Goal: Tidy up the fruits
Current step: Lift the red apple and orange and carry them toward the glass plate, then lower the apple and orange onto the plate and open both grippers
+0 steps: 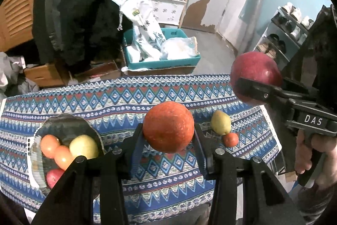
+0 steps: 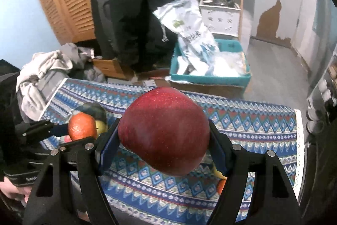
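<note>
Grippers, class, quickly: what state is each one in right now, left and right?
Left gripper: closed on the orange, held above the table.
Right gripper: closed on the red apple, also lifted.

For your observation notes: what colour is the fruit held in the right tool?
Dark red: the apple, shown best in the right wrist view.

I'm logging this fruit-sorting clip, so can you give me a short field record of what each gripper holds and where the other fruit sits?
left gripper: shut on the orange, lifted off the cloth
right gripper: shut on the red apple, lifted
glass bowl: two orange fruits, a yellow-green one, a red one
patterned cloth: loose yellow pear and small orange fruit beside it
</note>
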### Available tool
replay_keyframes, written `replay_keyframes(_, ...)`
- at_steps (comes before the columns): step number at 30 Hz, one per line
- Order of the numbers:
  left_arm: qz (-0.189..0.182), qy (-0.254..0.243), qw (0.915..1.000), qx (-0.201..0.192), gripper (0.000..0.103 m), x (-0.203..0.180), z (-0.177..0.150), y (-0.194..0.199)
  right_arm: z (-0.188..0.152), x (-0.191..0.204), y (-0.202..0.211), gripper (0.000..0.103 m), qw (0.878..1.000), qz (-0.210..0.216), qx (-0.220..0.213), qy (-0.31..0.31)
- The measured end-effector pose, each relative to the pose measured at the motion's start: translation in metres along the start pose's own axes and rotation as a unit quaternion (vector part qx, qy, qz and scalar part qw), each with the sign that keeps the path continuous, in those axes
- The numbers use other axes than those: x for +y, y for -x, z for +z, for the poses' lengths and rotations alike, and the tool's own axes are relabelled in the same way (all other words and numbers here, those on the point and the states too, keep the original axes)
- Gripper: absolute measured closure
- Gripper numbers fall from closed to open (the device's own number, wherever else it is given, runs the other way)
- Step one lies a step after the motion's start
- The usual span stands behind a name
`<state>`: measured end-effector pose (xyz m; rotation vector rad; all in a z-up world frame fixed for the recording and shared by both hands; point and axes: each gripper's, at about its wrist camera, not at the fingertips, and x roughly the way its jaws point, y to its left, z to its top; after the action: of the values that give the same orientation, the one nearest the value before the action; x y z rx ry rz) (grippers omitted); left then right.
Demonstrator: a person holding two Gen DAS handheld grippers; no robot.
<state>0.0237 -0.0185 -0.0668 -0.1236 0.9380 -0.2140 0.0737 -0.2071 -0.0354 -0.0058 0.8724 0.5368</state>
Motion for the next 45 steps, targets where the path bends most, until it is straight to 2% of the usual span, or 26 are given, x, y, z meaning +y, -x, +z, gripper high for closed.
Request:
replay_keyframes(8, 0.009, 0.019, 0.9997, -0.011, 0.058, 0.029, -0.006, 0.016, 0.011, 0.041, -0.012, 0.027, 0.999, 0.024, 0.002, 0.024)
replay_keyframes(15, 0.015, 0.054, 0.9984, -0.008, 0.058, 0.067, -0.013, 0.024, 0.017, 0.075, -0.035, 0.027, 0.998, 0.042, 0.018, 0.037)
replay_keyframes(25, 0.042, 0.098, 0.9943, -0.008, 0.058, 0.121, -0.024, 0.029, 0.027, 0.127, -0.072, 0.027, 0.995, 0.067, 0.045, 0.058)
replay_keyframes(31, 0.053, 0.123, 0.9910, 0.009, 0.058, 0.154, -0.037, 0.022, 0.028, 0.158, -0.103, 0.027, 0.992, 0.081, 0.065, 0.071)
replay_keyframes(38, 0.078, 0.163, 0.9831, 0.031, 0.058, 0.198, -0.051, 0.008, 0.022, 0.187, -0.147, 0.027, 0.987, 0.099, 0.096, 0.079)
replay_keyframes(45, 0.095, 0.183, 0.9769, 0.056, 0.058, 0.221, -0.065, -0.010, 0.015, 0.209, -0.192, 0.027, 0.982, 0.111, 0.129, 0.083)
